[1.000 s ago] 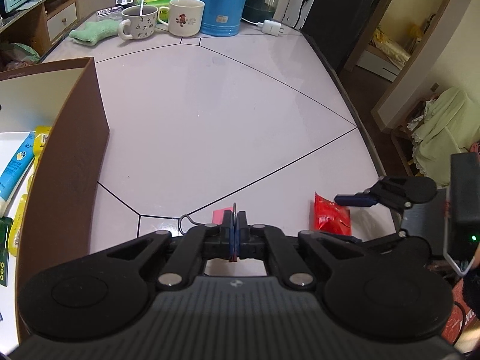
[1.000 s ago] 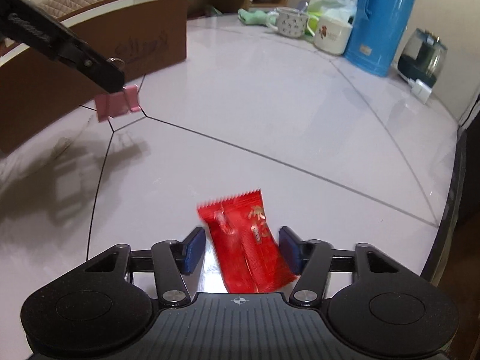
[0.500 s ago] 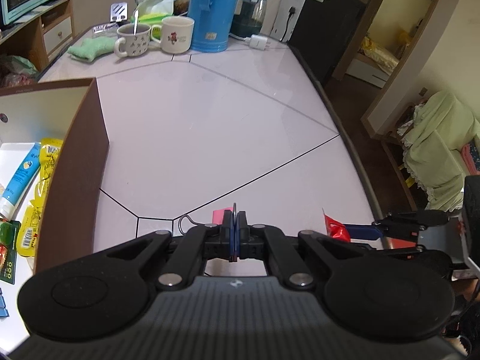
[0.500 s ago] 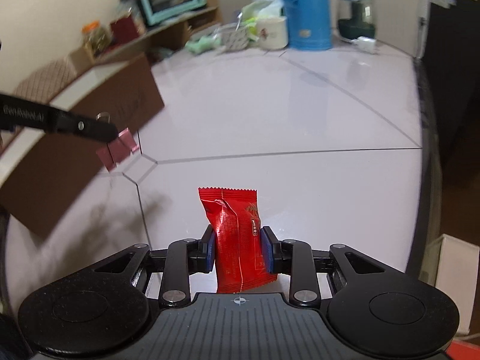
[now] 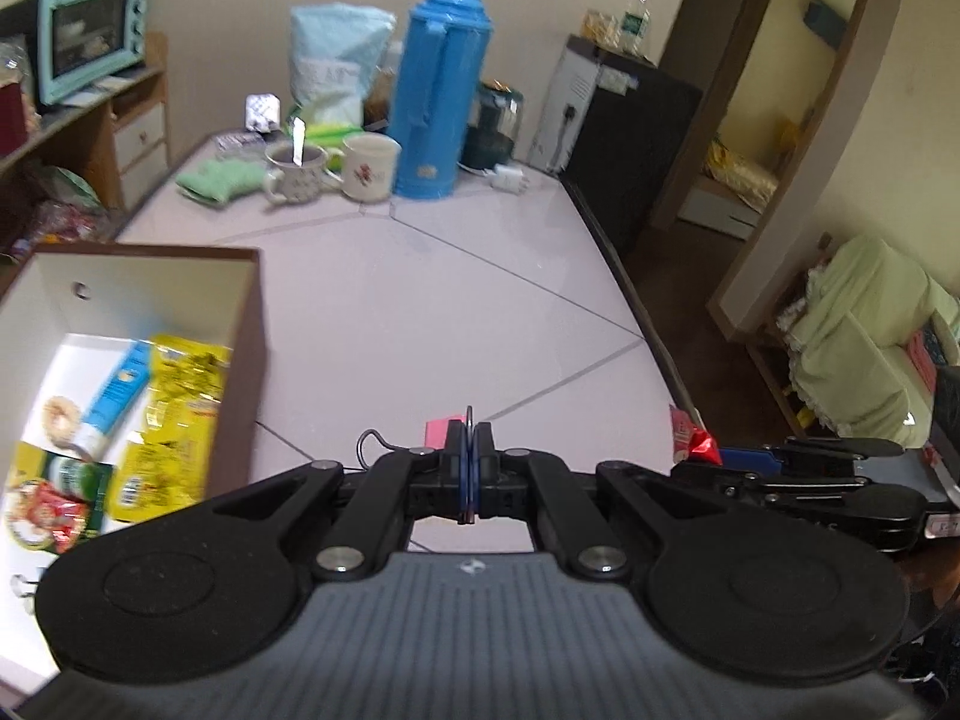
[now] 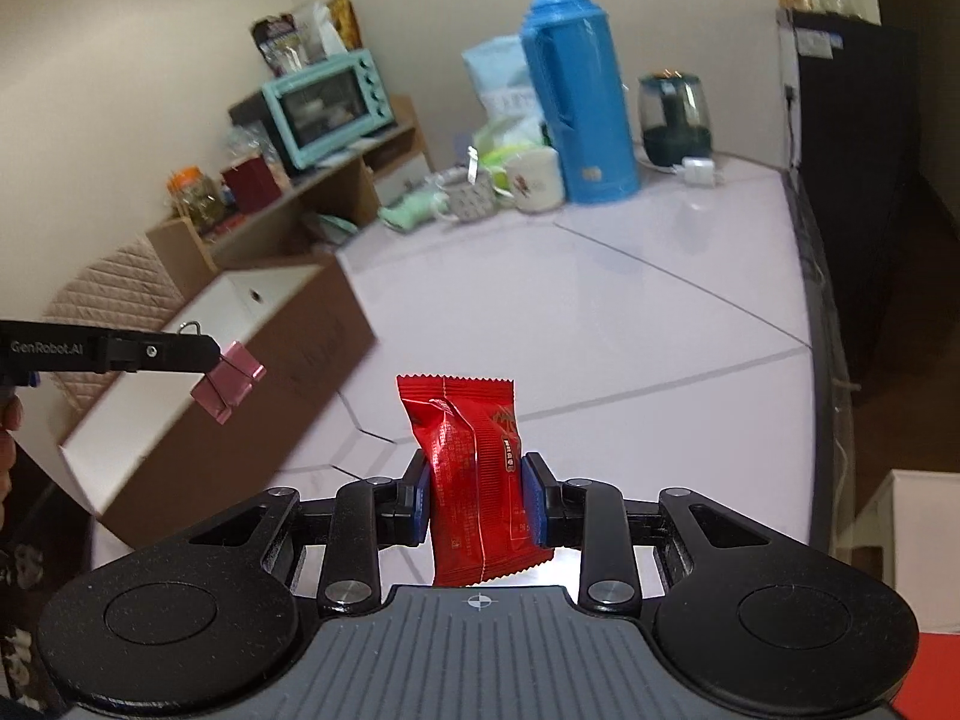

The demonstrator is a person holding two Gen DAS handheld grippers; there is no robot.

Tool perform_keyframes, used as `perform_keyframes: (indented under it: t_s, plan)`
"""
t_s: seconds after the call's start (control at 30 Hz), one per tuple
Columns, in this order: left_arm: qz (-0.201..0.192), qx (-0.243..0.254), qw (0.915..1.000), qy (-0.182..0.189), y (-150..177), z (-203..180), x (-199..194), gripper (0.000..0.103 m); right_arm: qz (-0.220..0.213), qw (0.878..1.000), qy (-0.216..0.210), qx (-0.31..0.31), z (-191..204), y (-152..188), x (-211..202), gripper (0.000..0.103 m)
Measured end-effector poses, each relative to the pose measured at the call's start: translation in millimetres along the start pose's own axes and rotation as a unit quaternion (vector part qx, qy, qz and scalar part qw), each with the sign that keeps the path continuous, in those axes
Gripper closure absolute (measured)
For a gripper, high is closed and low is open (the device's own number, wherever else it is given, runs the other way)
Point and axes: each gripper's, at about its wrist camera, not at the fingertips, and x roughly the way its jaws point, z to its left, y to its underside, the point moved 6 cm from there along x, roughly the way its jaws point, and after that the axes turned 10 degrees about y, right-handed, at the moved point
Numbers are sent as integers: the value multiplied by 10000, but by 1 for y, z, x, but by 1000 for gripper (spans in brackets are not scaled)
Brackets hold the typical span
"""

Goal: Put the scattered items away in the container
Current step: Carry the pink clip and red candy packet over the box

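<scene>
Packet (image 6: 474, 474), light and crinkly, is clamped mid-body by right gripper (image 6: 480, 501); clip (image 6: 227, 383) is pinched by left gripper (image 5: 469, 468).

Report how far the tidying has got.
Done: the brown box already holds a tube, yellow packets and other snacks. In hand: the left gripper is shut on the pink binder clip, and the right gripper is shut on the red snack packet, both clear of the table. Left: drop both into the box.
</scene>
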Motion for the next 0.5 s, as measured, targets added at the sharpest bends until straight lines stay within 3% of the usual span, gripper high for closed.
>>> perform_keyframes:
  t_s: [0.5]
  plan:
    - [-374, -335, 9960, -740, 10, 77, -93, 103, -279, 9978, -565, -191, 97, -8, -2, 73]
